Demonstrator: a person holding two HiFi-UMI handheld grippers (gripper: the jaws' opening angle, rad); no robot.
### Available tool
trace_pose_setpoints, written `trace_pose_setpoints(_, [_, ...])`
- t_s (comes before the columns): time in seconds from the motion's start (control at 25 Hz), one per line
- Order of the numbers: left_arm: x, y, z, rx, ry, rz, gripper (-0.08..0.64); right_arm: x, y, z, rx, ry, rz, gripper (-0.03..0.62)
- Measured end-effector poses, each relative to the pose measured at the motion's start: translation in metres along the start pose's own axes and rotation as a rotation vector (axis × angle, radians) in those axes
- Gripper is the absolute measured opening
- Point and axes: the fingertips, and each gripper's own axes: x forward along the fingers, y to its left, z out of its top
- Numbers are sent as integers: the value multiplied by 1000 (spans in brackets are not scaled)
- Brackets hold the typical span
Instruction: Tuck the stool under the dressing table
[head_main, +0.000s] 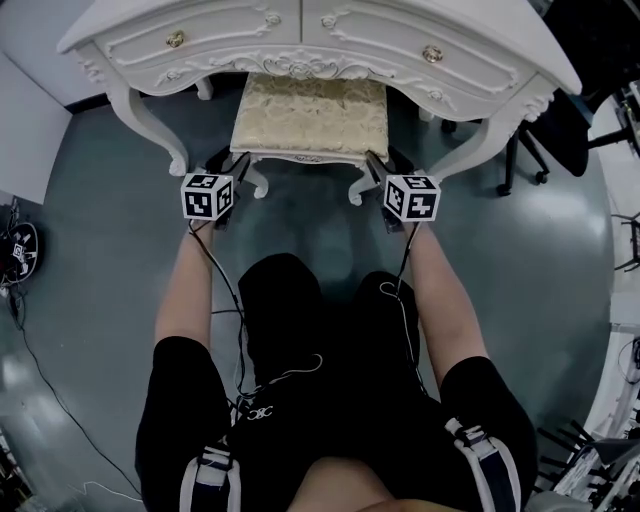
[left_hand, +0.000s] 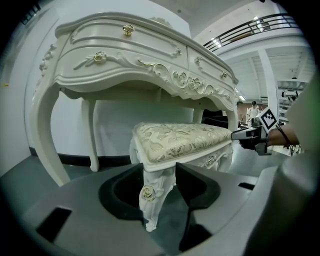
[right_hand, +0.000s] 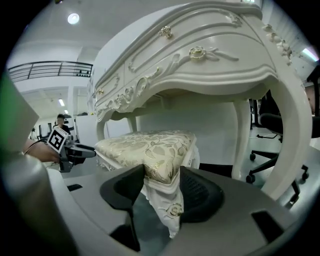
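blk office chair (head_main: 560, 130) on castors at rt, glossy grey floor (head_main: 100, 260), blk cables (head_main: 40, 370) trailing at left, balcony railing (right_hand: 45, 67) & ceiling light (right_hand: 73, 18) in bkgd

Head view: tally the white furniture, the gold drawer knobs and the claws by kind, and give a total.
dressing table: 1
stool: 1
gold drawer knobs: 2
claws, the left claw and the right claw: 2
Total: 6
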Motion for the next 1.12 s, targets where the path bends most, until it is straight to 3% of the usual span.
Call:
trace_pose_setpoints(0.4, [23,30,13,2,17,-4,216,24,5,10,25,-3,-71,244])
trace_pose_setpoints(0.64, [28,34,18,1,25,29,218,32,3,19,-8,25,-138,238])
trace_pose_setpoints(0.8, [12,29,19,14,-3,82,176,18,9,18,-56,31,-165,182])
trace_pose_setpoints(0.92, [-17,14,33,10,-61,102,158,-9,18,30,-42,-69,-173,123])
trace_pose_setpoints(1.0, [-43,-2,48,6,-113,127,43,-33,28,46,-48,-161,-182,64])
trace_pose_setpoints(1.12, [-82,-39,83,16,-194,143,20,-69,42,74,-81,-252,-216,14])
